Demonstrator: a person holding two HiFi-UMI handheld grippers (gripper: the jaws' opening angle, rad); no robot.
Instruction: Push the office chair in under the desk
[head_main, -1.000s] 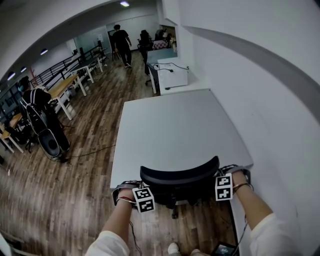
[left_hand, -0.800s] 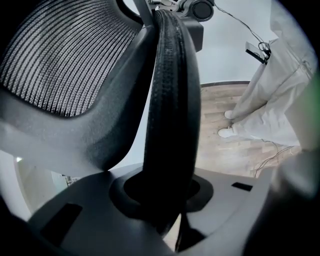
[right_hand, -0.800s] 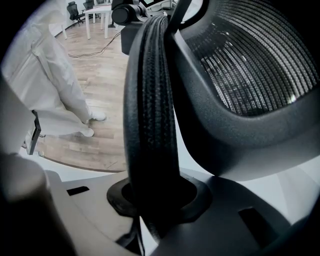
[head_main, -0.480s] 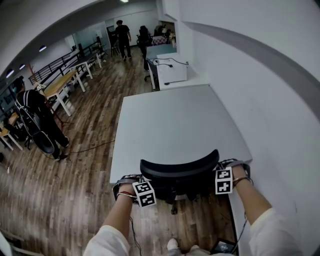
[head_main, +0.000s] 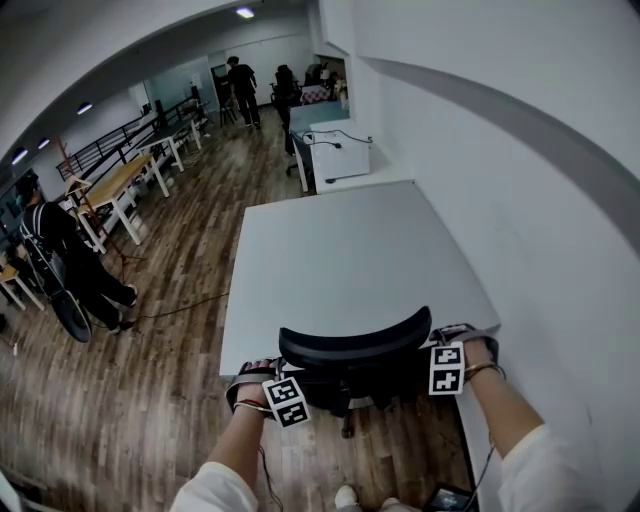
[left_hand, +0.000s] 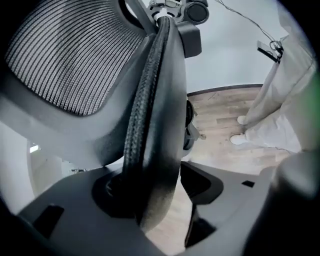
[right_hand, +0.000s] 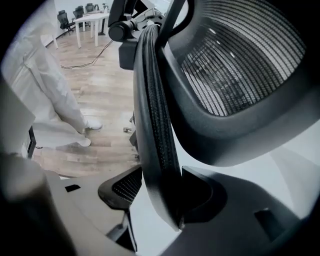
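Office chair (head_main: 355, 350) sits lower centre, seat under the worktop (head_main: 350, 240) edge. Jaws on left gripper (left_hand: 155, 192) and right gripper (right_hand: 165, 192) have just been opening and stand wide, with the backrest rim (left_hand: 150, 125) loose between them. Risk: if we pull off skewed, we snag the rim and roll the chair back out.

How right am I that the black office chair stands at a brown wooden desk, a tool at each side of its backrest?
One slip: the desk is white, not brown wood, as the head view shows. The black office chair does stand at it, the left tool and right tool at the sides of its backrest, whose edge is between their jaws, which have just been opening.
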